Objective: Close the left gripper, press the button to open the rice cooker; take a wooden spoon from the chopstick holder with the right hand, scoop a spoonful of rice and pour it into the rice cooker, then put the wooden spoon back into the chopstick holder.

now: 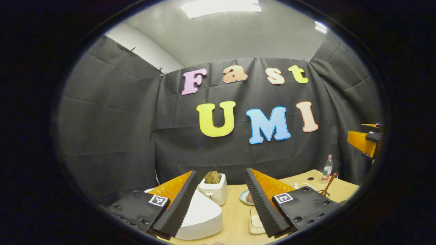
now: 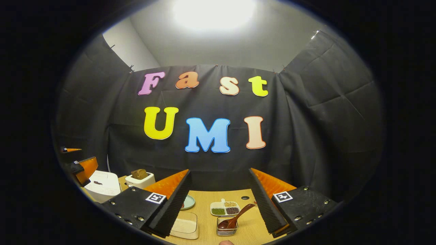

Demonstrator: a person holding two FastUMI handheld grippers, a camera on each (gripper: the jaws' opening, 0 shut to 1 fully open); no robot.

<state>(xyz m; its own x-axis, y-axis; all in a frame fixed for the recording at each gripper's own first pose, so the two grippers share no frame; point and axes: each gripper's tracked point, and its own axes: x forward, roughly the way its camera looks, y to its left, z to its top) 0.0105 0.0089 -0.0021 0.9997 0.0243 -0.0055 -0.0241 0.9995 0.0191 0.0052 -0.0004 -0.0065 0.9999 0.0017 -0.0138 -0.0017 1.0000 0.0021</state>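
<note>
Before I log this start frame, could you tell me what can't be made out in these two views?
- Rice cooker, left gripper view: its left side sits behind a finger of the left gripper; no button can be made out.
- Wooden spoon, right gripper view: its bowl sits low in the holder; too small to tell how.
- Container, right gripper view: partly behind a finger of the right gripper; contents unclear.
</note>
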